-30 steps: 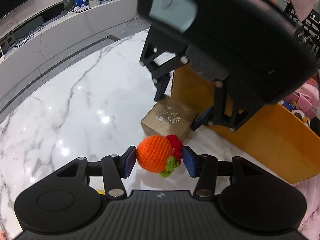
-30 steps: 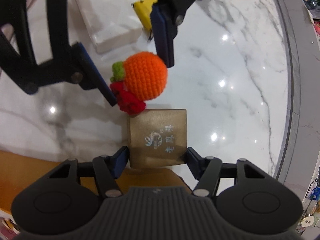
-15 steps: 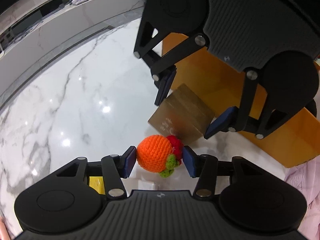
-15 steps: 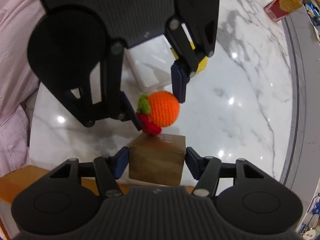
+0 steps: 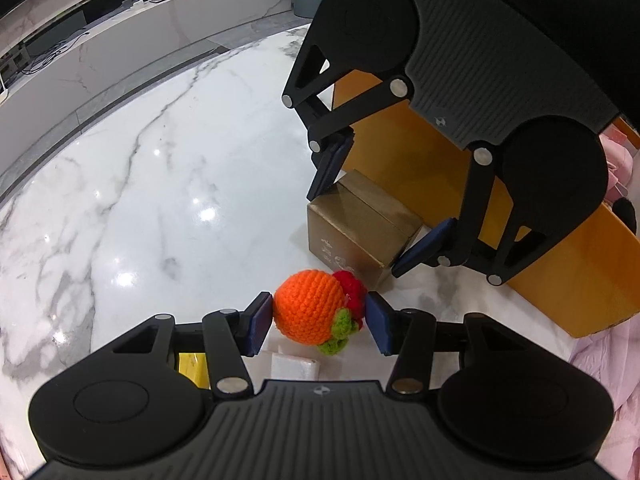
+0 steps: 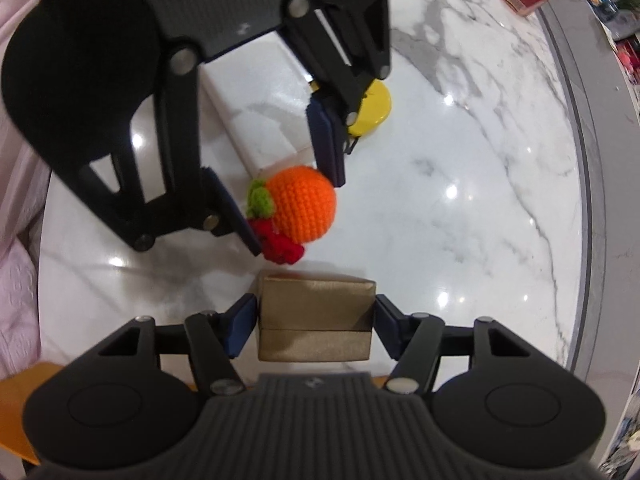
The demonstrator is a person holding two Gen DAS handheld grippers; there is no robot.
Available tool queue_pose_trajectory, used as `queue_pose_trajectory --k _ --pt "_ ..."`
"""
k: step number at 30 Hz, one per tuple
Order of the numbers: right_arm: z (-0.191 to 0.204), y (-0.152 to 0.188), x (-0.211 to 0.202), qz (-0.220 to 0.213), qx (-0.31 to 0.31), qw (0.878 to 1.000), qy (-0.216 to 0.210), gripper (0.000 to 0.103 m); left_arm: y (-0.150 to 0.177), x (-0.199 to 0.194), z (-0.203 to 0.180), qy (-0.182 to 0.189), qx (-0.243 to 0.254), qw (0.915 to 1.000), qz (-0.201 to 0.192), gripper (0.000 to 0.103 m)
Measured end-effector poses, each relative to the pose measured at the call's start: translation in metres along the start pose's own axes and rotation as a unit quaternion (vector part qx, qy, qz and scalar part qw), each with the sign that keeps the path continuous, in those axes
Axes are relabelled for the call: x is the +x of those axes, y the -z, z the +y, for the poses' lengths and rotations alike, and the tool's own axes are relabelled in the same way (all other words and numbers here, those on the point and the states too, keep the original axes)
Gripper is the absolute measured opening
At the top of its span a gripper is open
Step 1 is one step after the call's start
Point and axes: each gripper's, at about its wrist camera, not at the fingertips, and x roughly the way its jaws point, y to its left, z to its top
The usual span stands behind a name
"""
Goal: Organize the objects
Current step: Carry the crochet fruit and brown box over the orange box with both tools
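Above marble table (image 5: pixel 168 184), both hand-held grippers downturned.

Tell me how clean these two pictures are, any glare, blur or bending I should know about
Left wrist view: sharp; bright ceiling-light spots glare on the marble table, and the fisheye bends its far edge into a curve. Right wrist view: softer, with the left hand-held gripper and the crochet orange slightly blurred; the same glare spots dot the marble, and the table rim bows strongly at the right.
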Motion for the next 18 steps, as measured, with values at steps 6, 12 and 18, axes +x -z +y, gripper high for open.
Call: queue_pose_trajectory --k 6,12,18 --pt "0.01 0.003 -0.009 -0.009 -0.005 1.0 0.011 0.064 0.001 -0.013 -0.011 -0.01 0.014 0.9999 0.0 0.059" --pt "0.022 0.006 -0.051 -0.037 -0.012 0.999 0.034 0.064 -0.006 -0.048 -0.027 -0.032 0.041 0.9986 -0.015 0.059" --pt "0.031 0.015 -0.102 -0.049 -0.02 0.996 0.075 0.064 -0.021 -0.091 -0.053 -0.058 0.078 0.9944 -0.042 0.059"
